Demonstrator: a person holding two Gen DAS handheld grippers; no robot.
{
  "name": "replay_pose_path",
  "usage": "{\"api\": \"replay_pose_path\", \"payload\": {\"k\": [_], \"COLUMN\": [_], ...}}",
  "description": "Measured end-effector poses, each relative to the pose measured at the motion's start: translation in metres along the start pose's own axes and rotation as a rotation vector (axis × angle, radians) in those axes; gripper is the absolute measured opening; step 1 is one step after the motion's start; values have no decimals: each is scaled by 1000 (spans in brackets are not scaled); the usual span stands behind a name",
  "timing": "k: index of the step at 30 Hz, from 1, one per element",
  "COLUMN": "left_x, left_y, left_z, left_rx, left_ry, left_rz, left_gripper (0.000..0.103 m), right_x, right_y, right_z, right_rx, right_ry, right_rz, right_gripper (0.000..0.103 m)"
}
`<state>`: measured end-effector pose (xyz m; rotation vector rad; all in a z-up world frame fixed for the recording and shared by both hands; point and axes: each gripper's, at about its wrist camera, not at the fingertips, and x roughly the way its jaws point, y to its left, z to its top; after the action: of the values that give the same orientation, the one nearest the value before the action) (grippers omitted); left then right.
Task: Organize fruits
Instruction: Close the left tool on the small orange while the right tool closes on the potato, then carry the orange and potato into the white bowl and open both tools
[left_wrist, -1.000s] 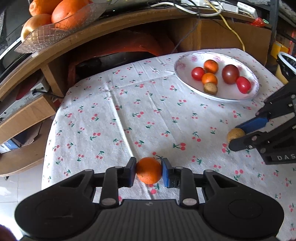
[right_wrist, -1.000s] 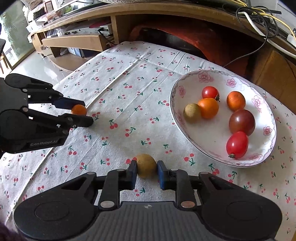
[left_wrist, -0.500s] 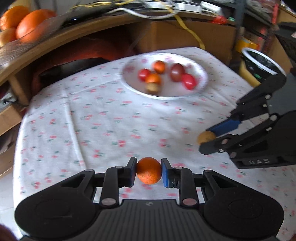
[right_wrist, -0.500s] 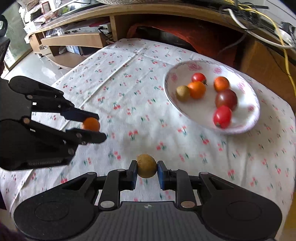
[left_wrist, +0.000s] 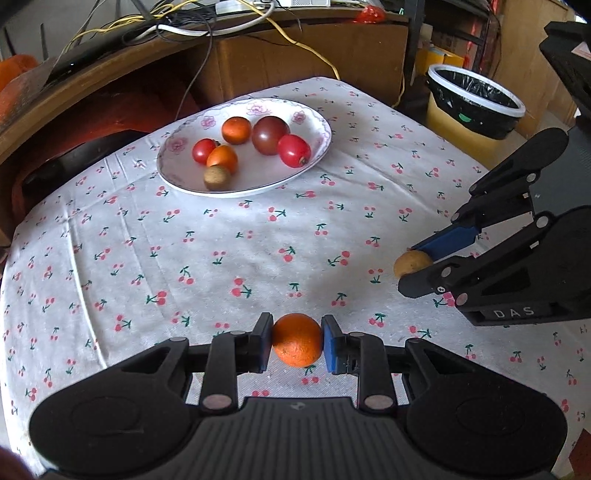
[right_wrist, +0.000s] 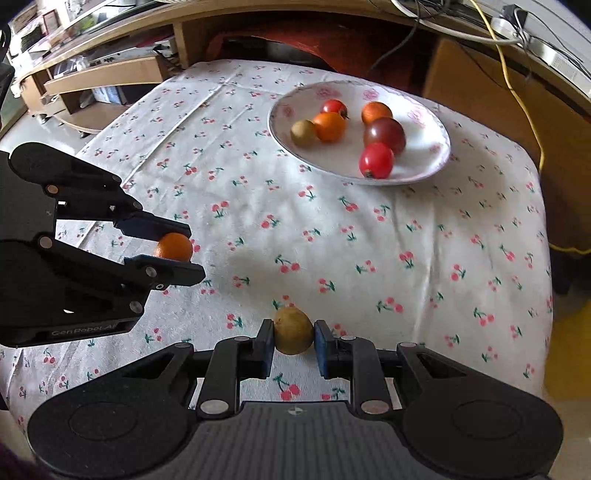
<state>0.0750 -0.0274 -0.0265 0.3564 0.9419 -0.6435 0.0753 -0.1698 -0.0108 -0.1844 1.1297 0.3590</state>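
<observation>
At the near edge of the table (left_wrist: 110, 258), covered by a white cloth printed with cherries, the left hand-held gripper (left_wrist: 297, 341) was closed on a small orange fruit (left_wrist: 297, 339), its blue-padded fingers pressed against the fruit's two sides and the fruit raised clear of the cloth. Beside it, to its right, the right hand-held gripper (right_wrist: 294, 338) was likewise closed on a yellowish-brown fruit (right_wrist: 293, 331), gripped between both pads above the cloth. Each tool showed in the other's camera, the two near each other but apart. Farther across the table lay a white oval plate (right_wrist: 424, 110) with pink flowers on its rim, well apart from both held fruits. In the plate lay six pieces: a brownish round fruit (right_wrist: 303, 133) touching an orange one (right_wrist: 329, 126), a small red tomato (right_wrist: 334, 107) behind them, another orange fruit (right_wrist: 376, 112), a dark purplish tomato (right_wrist: 385, 135), and a red tomato (right_wrist: 376, 160) just in front of it. Beyond the table stood a wooden desk (left_wrist: 110, 74) strewn with cables, and off to the right a bin lined with a black bag (left_wrist: 474, 99).
</observation>
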Motion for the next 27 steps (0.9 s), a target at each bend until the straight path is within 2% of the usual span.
{"api": "replay_pose_path", "payload": {"k": [8,13,23,27], "left_x": [7,8,1,-11], "left_y": [-5,-8,-19,-20], "left_z": [-1,0,4,17], "left_rx": [17,25,3,31], "left_ry": [27,31,69,52], "left_rz": [13,49,169,205], "left_gripper": [36,36,36,36], "right_x": [1,0,-1,-14], "right_y": [0,0,4,5], "right_z": [-3,-4,2,14], "right_rx": [5,-11,-71,-65], "right_ry": [4,-5,4,-43], "right_rz": [9,13,12,26], "right_gripper": [17,18,17,17]}}
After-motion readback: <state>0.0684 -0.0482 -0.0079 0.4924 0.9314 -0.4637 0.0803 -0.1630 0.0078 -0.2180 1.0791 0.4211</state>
